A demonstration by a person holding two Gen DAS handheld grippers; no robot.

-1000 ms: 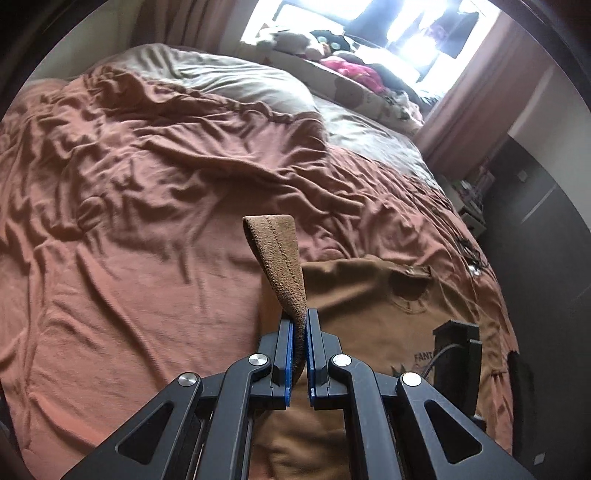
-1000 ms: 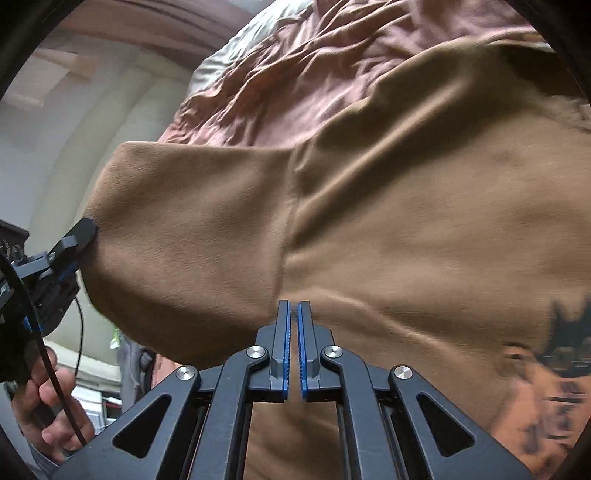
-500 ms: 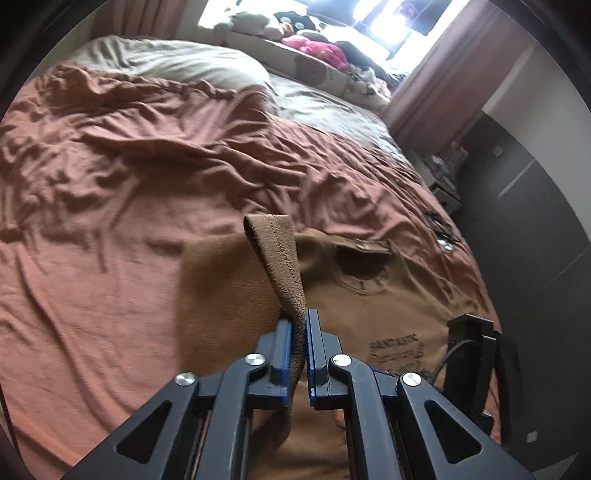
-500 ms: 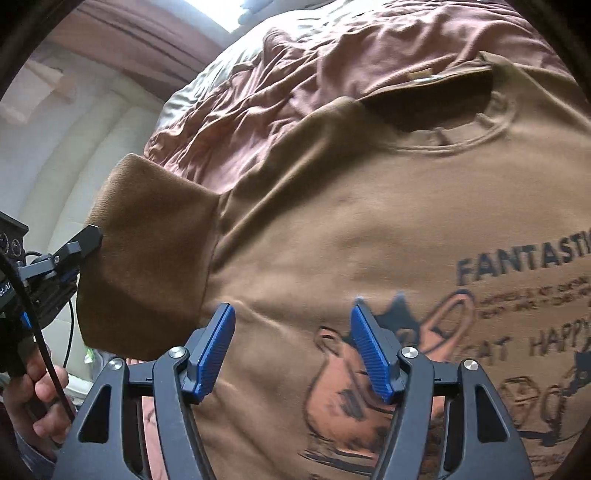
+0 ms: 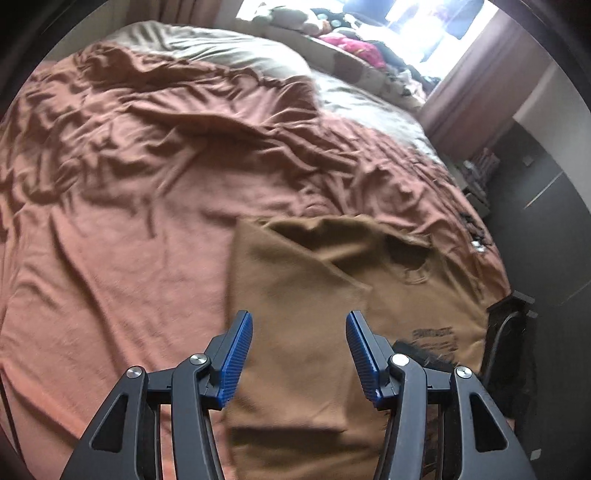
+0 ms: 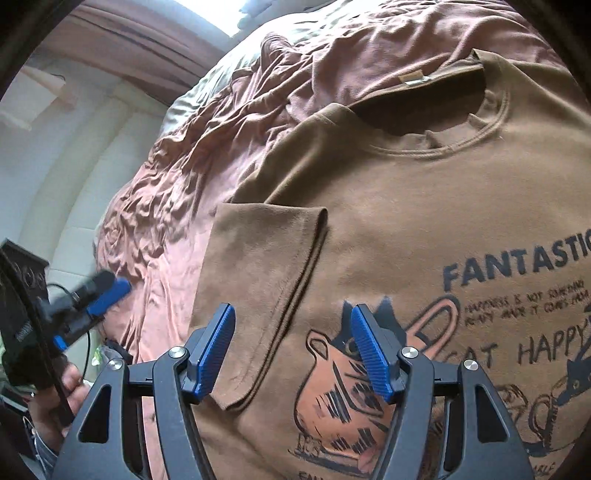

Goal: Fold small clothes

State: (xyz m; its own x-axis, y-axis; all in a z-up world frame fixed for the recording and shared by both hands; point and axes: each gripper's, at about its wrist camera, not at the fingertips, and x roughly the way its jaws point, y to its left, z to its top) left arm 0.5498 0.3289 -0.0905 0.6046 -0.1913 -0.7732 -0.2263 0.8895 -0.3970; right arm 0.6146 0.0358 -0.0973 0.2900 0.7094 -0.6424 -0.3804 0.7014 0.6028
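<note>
Partly blurred brown T-shirt [image 5: 306,295], hem cut off, left claw [image 5: 299,354] opening.

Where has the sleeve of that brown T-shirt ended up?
In the right wrist view the sleeve lies folded inward, flat on the T-shirt, left of the cat print and below the collar, just ahead of the right gripper.

Home bedroom. Big bed with a rumpled rust-brown duvet [image 5: 147,177] and a grey-beige pillow [image 5: 221,48] at its head. Plush toys [image 5: 295,22] and a pink heap [image 5: 358,48] along the bright window, dusty-pink curtain [image 5: 476,62] beside it. Cluttered bedside shelf [image 5: 480,166], dark floor.
</note>
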